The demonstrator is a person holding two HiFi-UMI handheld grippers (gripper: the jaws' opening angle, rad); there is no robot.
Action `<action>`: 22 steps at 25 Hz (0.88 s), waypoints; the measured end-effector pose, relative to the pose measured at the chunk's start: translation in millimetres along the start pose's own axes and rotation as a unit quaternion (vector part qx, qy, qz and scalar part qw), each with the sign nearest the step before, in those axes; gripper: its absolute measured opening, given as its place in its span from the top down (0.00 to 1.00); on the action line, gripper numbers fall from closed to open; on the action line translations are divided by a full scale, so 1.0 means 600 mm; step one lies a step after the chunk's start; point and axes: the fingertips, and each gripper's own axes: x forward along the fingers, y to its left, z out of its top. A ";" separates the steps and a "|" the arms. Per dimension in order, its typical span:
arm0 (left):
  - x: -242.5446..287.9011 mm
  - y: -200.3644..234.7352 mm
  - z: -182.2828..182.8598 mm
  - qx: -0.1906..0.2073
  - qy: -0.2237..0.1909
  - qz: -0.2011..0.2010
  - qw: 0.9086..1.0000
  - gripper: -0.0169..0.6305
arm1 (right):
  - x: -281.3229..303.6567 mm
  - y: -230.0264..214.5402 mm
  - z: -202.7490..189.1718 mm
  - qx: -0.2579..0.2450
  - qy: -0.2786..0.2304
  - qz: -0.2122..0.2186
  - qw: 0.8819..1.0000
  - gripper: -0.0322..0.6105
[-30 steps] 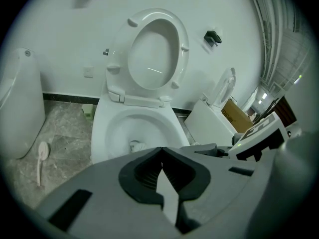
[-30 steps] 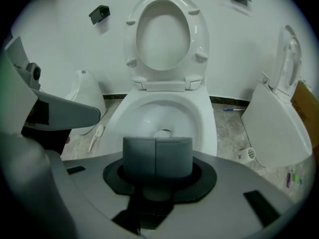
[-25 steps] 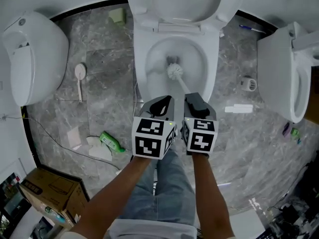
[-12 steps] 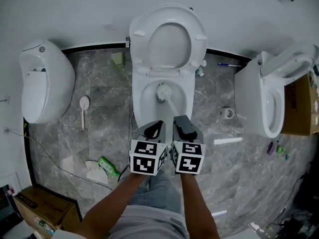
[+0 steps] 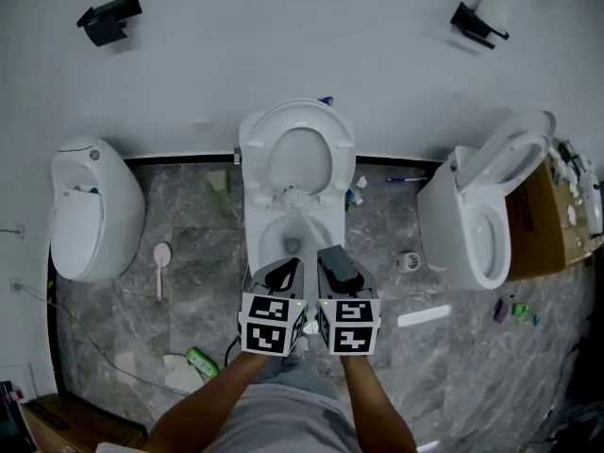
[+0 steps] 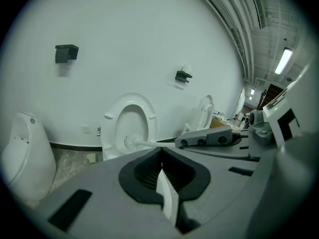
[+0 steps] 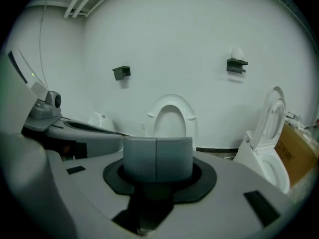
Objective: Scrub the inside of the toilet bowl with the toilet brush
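Note:
The white toilet (image 5: 253, 225) stands at the middle with its seat (image 5: 297, 149) raised against the wall. The toilet brush's white head (image 5: 291, 196) is held up at the back of the bowl, just below the raised seat. Its thin handle (image 5: 311, 226) slants down to my right gripper (image 5: 332, 258), which is shut on the handle's grey end (image 7: 157, 158). In the left gripper view the brush head (image 6: 130, 142) shows in front of the seat. My left gripper (image 5: 283, 274) sits just left of the right one, jaws together, off the brush.
A white fixture (image 5: 92, 210) stands at the left and a second toilet (image 5: 481, 220) with a cardboard box (image 5: 552, 217) at the right. On the grey floor lie a small white brush (image 5: 160, 258), a green packet (image 5: 200, 361), a white stick (image 5: 425, 316) and a drain (image 5: 409, 261).
The head view has pulled back, taking in much more wall. The brush head rose from low in the bowl to its back rim, both grippers staying side by side.

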 end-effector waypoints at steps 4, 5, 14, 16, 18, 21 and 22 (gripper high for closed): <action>-0.025 -0.005 0.036 0.018 -0.014 0.000 1.000 0.96 | -0.029 -0.001 0.044 -0.011 -0.023 0.000 1.000 0.71; -0.031 -0.008 0.043 0.020 -0.018 -0.002 1.000 0.96 | -0.037 -0.001 0.053 -0.012 -0.029 0.001 1.000 0.71; -0.065 -0.020 0.097 0.048 -0.047 0.003 0.998 0.96 | -0.078 0.017 0.108 -0.023 -0.065 0.015 0.998 0.71; -0.072 -0.020 0.105 0.050 -0.052 0.007 0.997 0.96 | -0.084 0.023 0.112 -0.022 -0.069 0.015 0.997 0.71; -0.078 -0.020 0.112 0.052 -0.057 0.011 0.997 0.96 | -0.088 0.025 0.116 -0.022 -0.073 0.014 0.997 0.71; -0.082 -0.018 0.113 0.051 -0.060 0.017 0.997 0.96 | -0.090 0.026 0.120 -0.024 -0.075 0.013 0.997 0.71; -0.083 -0.016 0.112 0.049 -0.060 0.019 0.997 0.96 | -0.091 0.028 0.121 -0.025 -0.075 0.014 0.997 0.71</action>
